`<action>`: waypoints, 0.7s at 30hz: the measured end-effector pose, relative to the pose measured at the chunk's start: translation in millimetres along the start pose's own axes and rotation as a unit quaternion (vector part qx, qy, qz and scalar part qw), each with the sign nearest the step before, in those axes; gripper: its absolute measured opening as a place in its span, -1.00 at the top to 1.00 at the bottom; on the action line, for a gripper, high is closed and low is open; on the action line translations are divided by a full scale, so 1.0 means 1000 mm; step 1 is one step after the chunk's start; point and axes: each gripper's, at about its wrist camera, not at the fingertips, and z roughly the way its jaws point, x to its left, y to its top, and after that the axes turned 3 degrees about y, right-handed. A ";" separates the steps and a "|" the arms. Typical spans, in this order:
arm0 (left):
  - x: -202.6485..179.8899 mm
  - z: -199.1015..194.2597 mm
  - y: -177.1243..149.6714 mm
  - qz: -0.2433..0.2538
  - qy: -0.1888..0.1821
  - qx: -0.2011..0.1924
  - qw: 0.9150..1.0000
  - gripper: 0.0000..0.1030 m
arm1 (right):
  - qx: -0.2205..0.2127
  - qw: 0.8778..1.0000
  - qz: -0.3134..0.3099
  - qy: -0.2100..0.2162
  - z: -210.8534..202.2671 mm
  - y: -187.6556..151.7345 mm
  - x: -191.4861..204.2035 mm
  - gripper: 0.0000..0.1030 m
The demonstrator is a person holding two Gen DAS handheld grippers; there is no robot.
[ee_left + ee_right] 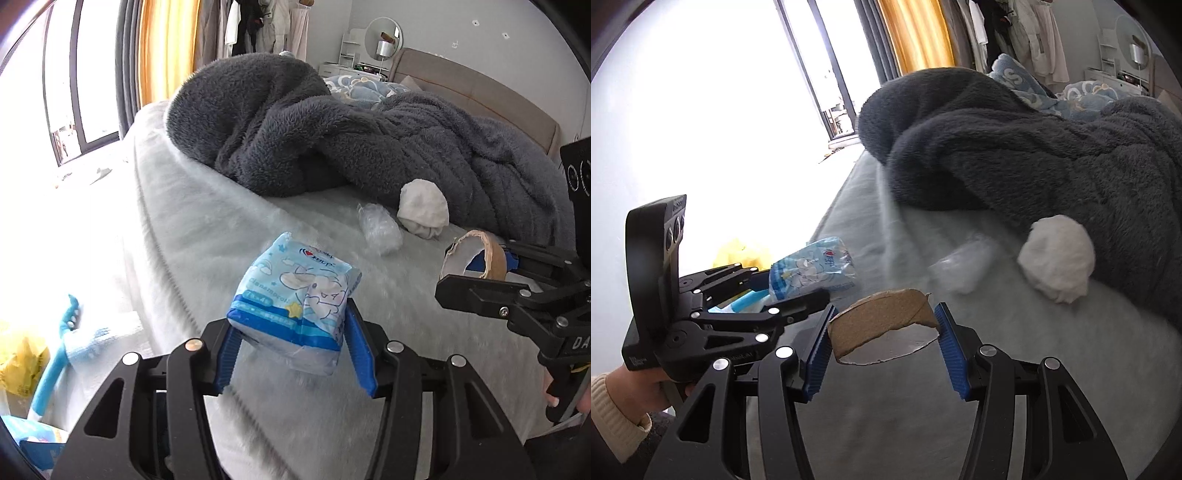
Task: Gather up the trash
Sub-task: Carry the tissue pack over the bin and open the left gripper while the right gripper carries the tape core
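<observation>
A: The left hand-held gripper (291, 343) pinches a soft, light tissue pack (295, 306) above the bed (207, 229); the right hand-held gripper (882, 343) clamps a flattened cardboard roll (886, 317).

B: Both crush easily; take them by their sides. Left on the bed: 1 clear wrapper (380, 230), 1 white wad (423, 206). No bin visible for certain.
</observation>
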 end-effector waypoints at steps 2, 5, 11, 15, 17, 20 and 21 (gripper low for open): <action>0.002 -0.007 -0.005 0.001 0.006 -0.002 1.000 -0.07 | -0.001 1.000 0.001 0.002 0.000 -0.003 0.006 -0.06; 0.008 -0.014 -0.012 -0.007 0.012 0.001 1.000 -0.07 | 0.001 1.000 0.002 0.004 0.001 -0.008 0.015 -0.06; 0.030 -0.027 -0.025 -0.023 0.036 0.004 0.999 -0.07 | 0.003 1.000 0.000 0.006 0.007 -0.012 0.030 -0.06; 0.046 -0.033 -0.032 -0.024 0.053 0.007 0.998 -0.07 | 0.005 1.000 -0.008 0.009 0.012 -0.012 0.043 -0.06; 0.055 -0.035 -0.036 -0.025 0.060 0.011 0.998 -0.07 | 0.004 1.000 -0.012 0.012 0.016 -0.009 0.050 -0.06; 0.070 -0.035 -0.042 -0.028 0.067 0.021 0.997 -0.07 | 0.005 1.000 -0.017 0.018 0.024 -0.005 0.060 -0.06; 0.074 -0.035 -0.043 -0.030 0.067 0.025 0.997 -0.07 | 0.005 1.000 -0.019 0.020 0.026 -0.004 0.064 -0.06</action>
